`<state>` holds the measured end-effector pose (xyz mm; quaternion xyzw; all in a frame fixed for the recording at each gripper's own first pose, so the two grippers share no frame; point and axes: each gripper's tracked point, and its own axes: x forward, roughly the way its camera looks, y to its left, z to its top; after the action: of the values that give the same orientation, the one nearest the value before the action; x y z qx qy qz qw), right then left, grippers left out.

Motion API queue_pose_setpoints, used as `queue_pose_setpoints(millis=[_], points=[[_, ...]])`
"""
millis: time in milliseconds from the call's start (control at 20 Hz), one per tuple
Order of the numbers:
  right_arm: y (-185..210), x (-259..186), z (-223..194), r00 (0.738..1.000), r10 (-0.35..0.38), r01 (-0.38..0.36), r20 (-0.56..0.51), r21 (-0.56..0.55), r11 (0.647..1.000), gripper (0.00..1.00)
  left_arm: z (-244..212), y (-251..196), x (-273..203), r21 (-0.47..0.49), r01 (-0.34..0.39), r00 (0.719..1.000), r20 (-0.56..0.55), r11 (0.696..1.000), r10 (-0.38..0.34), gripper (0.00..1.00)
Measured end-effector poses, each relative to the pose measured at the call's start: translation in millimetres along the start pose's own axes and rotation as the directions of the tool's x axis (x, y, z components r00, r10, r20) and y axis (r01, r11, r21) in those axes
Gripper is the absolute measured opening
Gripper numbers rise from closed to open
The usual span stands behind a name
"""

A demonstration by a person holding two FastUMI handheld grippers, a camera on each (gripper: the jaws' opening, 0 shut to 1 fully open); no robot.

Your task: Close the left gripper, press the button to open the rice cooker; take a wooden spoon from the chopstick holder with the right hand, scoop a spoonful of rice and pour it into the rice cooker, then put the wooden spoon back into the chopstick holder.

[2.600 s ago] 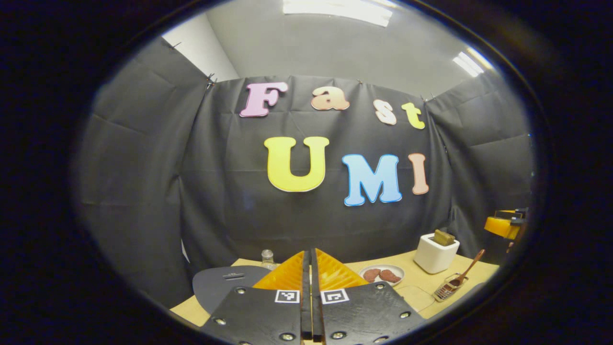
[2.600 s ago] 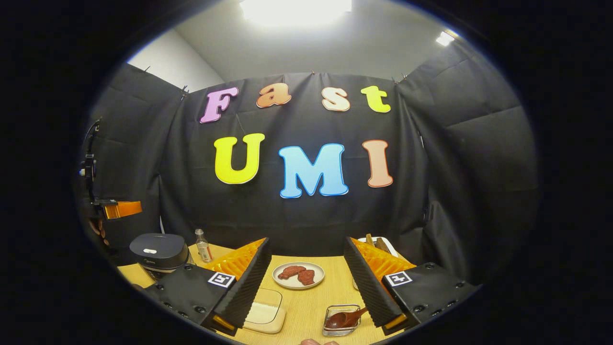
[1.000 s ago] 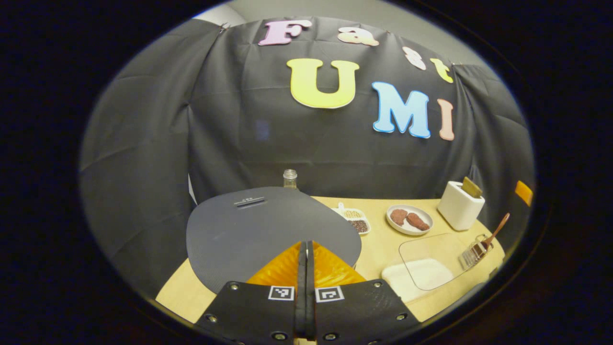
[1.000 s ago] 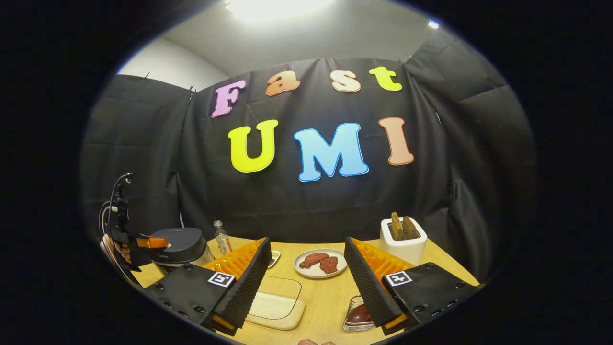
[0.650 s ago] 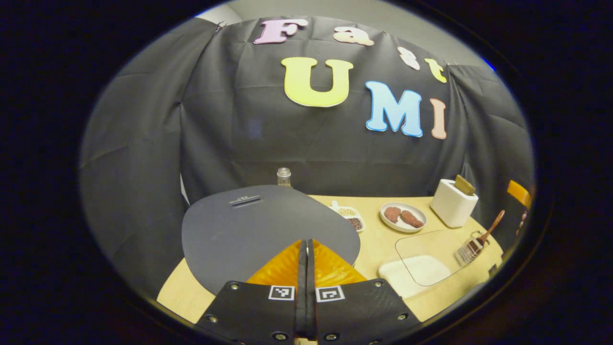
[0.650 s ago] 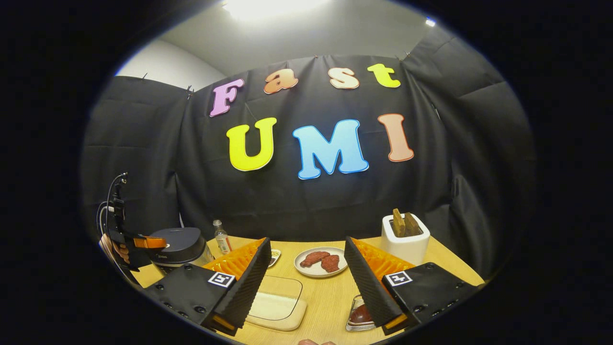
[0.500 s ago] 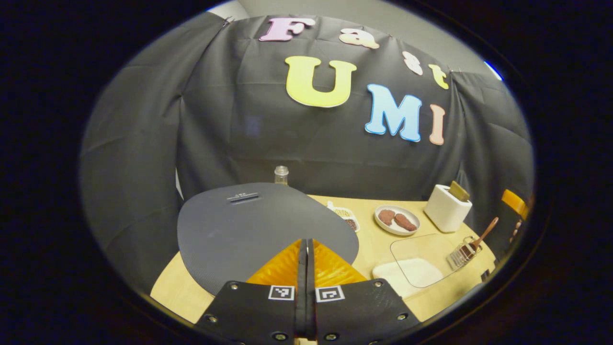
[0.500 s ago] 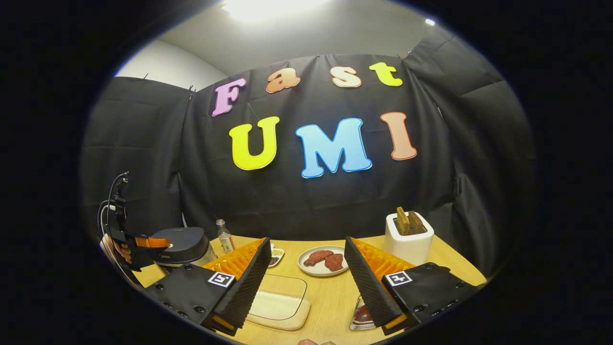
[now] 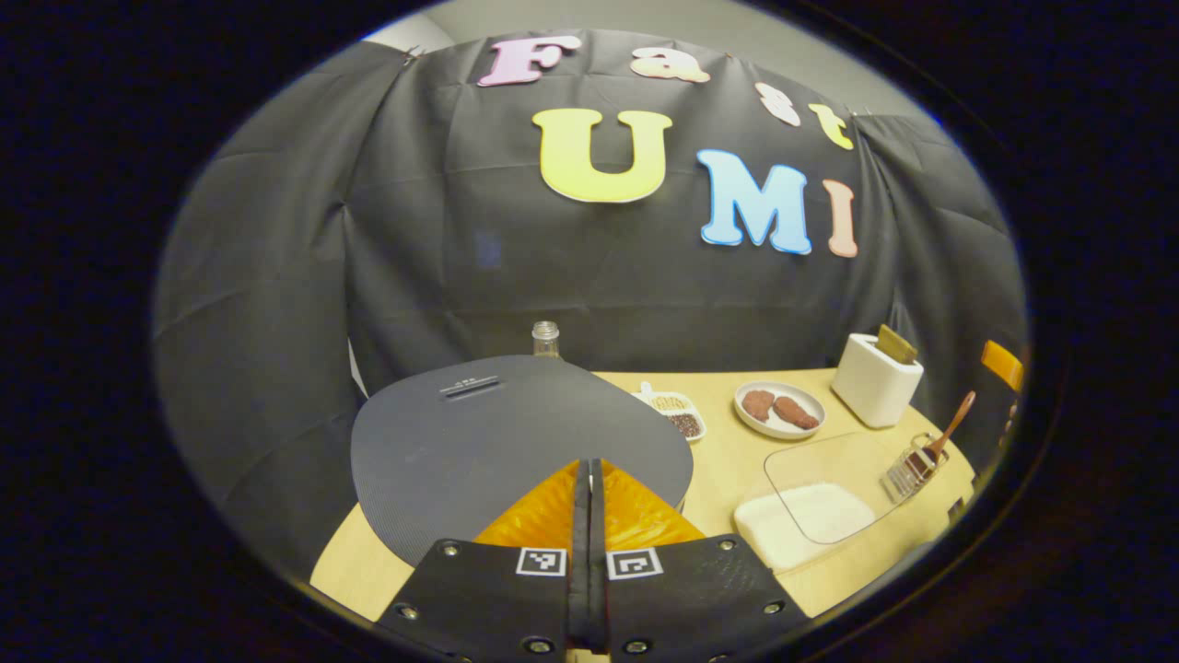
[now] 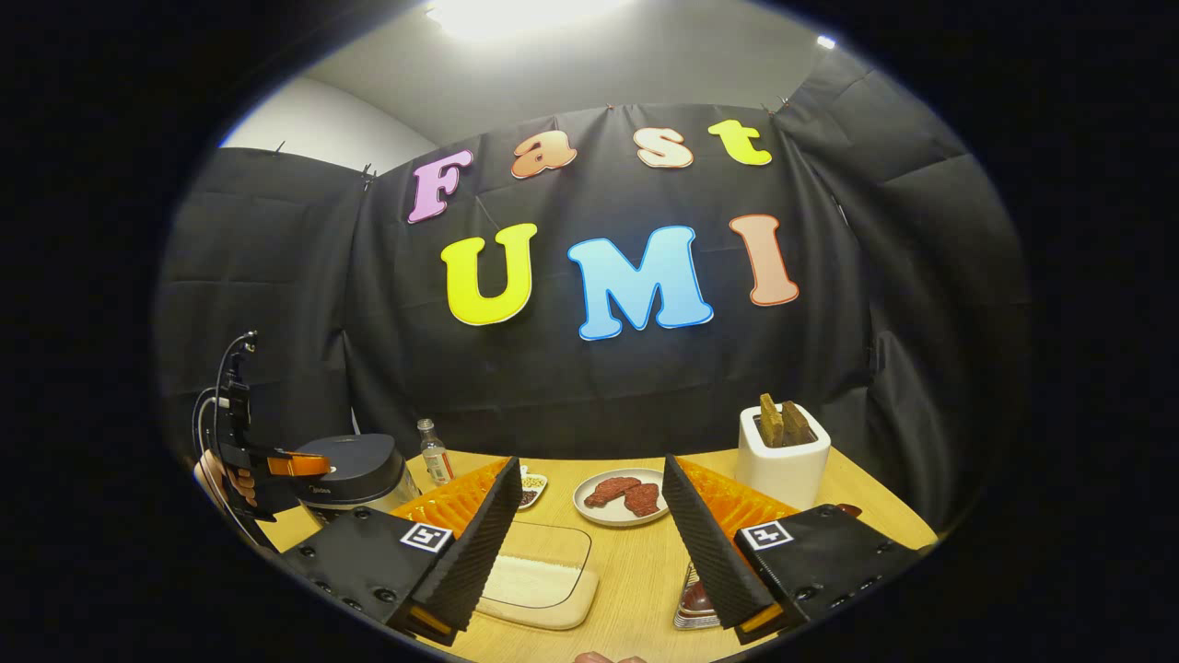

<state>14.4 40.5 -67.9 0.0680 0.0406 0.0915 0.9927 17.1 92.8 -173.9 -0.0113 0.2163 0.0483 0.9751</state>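
Rice cooker (image 9: pixel 516 442) at tabletop's (image 10: pixel 636 571) left end, lid down, just beyond left tool (image 9: pixel 589 483). Left tool clenched, fingers pressed flat together, nothing between them, tips over lid's near edge; contact with button cannot be told. Right tool (image 10: pixel 589 543) spread wide, holding nothing, above rice tray (image 10: pixel 539 580). Wooden spoon (image 9: pixel 944 433) stands in chopstick holder (image 9: pixel 907 470), near right edge, beside tray.
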Motion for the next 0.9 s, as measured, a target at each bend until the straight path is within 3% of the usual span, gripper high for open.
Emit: queue_pose_setpoints(millis=[200,400,450,650,850,900], points=[[-24,-9,7,0.999,-0.053,0.053,0.005,-0.014,0.998,0.98,30,1,-11,0.062,-0.105,0.991,0.093,0.993,0.099,0.0],[-43,-15,17,0.996,-0.089,0.089,0.029,0.023,0.996,0.98,110,6,-61,-0.018,-0.188,0.928,0.325,0.982,0.183,0.01],[-48,-17,19,0.994,-0.101,0.1,0.034,0.029,0.995,0.98,127,4,-77,-0.04,-0.178,0.908,0.378,0.983,0.18,0.0],[-76,-23,22,0.985,-0.165,0.163,0.045,0.03,0.986,0.98,150,-10,-117,-0.091,-0.112,0.873,0.467,0.99,0.142,0.01],[-115,-36,20,0.968,-0.247,0.243,0.043,0.079,0.967,0.98,157,-17,-129,-0.086,-0.091,0.868,0.481,0.992,0.122,0.0],[-123,-40,18,0.964,-0.262,0.257,0.038,0.095,0.962,0.98,154,-24,-127,-0.083,-0.083,0.875,0.47,0.993,0.113,0.05]])
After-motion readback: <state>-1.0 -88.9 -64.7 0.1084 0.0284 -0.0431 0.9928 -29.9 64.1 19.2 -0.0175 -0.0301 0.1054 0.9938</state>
